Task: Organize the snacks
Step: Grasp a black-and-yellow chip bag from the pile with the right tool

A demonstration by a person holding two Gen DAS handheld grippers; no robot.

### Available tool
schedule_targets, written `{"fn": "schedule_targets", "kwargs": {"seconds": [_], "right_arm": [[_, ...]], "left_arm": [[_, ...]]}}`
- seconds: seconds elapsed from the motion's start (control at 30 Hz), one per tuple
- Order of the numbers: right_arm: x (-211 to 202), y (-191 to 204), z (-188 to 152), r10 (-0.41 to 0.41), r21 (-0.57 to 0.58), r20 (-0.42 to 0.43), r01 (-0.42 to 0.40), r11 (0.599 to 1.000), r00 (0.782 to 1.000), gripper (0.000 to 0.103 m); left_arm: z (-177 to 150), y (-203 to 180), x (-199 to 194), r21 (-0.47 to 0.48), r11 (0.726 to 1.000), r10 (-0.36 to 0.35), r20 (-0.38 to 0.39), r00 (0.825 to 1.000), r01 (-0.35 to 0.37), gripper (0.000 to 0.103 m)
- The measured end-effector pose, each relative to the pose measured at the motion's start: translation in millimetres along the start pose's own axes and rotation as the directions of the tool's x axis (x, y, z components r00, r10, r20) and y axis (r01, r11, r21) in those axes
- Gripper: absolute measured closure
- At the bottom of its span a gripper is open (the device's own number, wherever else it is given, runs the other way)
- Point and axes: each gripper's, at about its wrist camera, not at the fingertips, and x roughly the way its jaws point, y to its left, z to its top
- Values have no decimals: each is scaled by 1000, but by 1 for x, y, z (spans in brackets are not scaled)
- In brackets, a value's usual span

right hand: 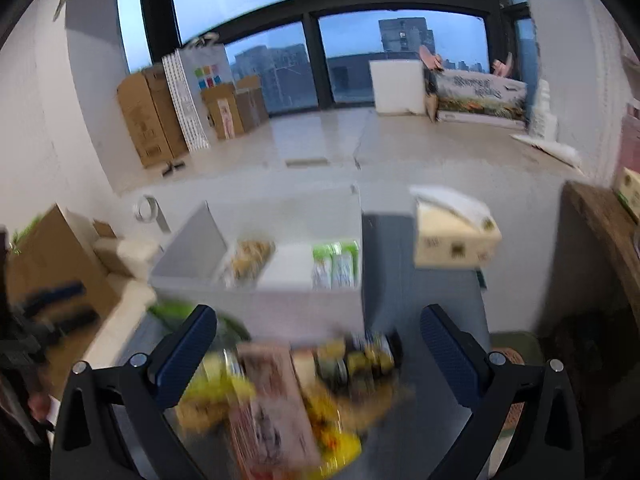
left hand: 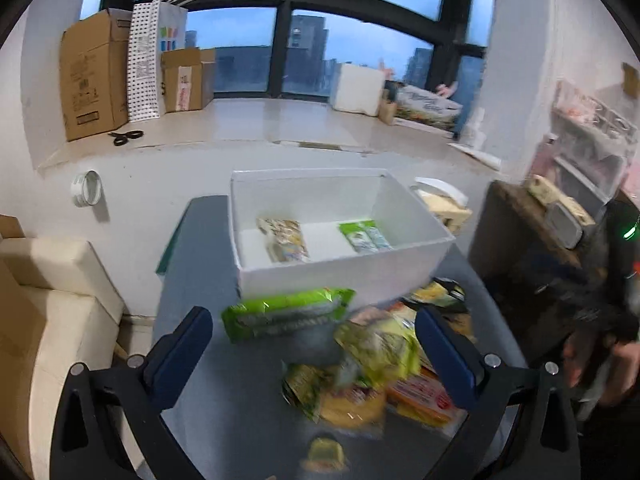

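Observation:
A white open box [left hand: 416, 208] stands on the grey table [left hand: 200, 264]; inside lie a beige patterned packet [left hand: 284, 238] and green-white packets [left hand: 364, 235]. In front of it lies a heap of snack packs, with a green packet [left hand: 280, 312] on the left and yellow-green bags [left hand: 380, 348]. My left gripper [left hand: 316, 344] is open and empty over the heap. In the right wrist view the box [right hand: 280, 304], a pink-brown carton [right hand: 268, 400] and yellow packs [right hand: 216, 392] are blurred. My right gripper [right hand: 320, 348] is open and empty above them.
A cream tissue box [right hand: 452, 236] stands right of the white box. A cream sofa [left hand: 52, 304] is on the left, a dark wooden shelf [left hand: 520, 232] on the right. Cardboard boxes [left hand: 92, 76] and scissors [left hand: 126, 136] sit on the window ledge.

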Motion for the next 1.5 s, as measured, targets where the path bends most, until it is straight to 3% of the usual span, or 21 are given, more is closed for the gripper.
{"fn": "schedule_targets", "kwargs": {"seconds": [0.1,0.2,0.3,0.47,0.67,0.8,0.9,1.13,1.2,1.37,1.5], "right_arm": [[3,-3,-35,-29,25,-36,30,999,999,0],[15,-11,-53,-36,35,-69,39,999,997,0],[27,-17,-60,-36,25,-67,38,999,997,0],[62,-26,-61,-10,22,-142,14,1000,990,0],[105,-45,-53,39,87,-185,-23,996,982,0],[134,-55,-49,32,91,-232,-12,996,972,0],[151,-62,-51,93,141,-265,-56,988,960,0],[163,-60,-56,125,156,-264,-86,984,956,0],[161,-62,-55,117,163,-248,-78,984,962,10],[152,-59,-54,141,139,-230,-111,984,963,17],[134,-58,-54,131,122,-192,-109,987,973,21]], "left_arm": [[-16,-6,-10,-12,999,-39,-1,999,39,0],[-32,-11,-21,10,1000,0,44,999,0,0],[-40,-12,-23,38,998,47,40,998,-48,0],[-46,-15,-26,76,996,48,17,999,-49,0],[-52,-15,-30,87,994,-68,-3,998,68,0],[-53,-13,-29,77,994,-77,-18,997,78,0],[-53,-11,-28,69,993,-90,-26,996,91,0],[-55,-12,-20,76,993,-83,-51,995,87,0],[-56,-12,-16,75,993,-82,-60,995,86,0],[-57,-15,-2,90,994,-48,-86,995,56,0],[-56,-21,15,105,991,-64,-116,991,77,0]]}}
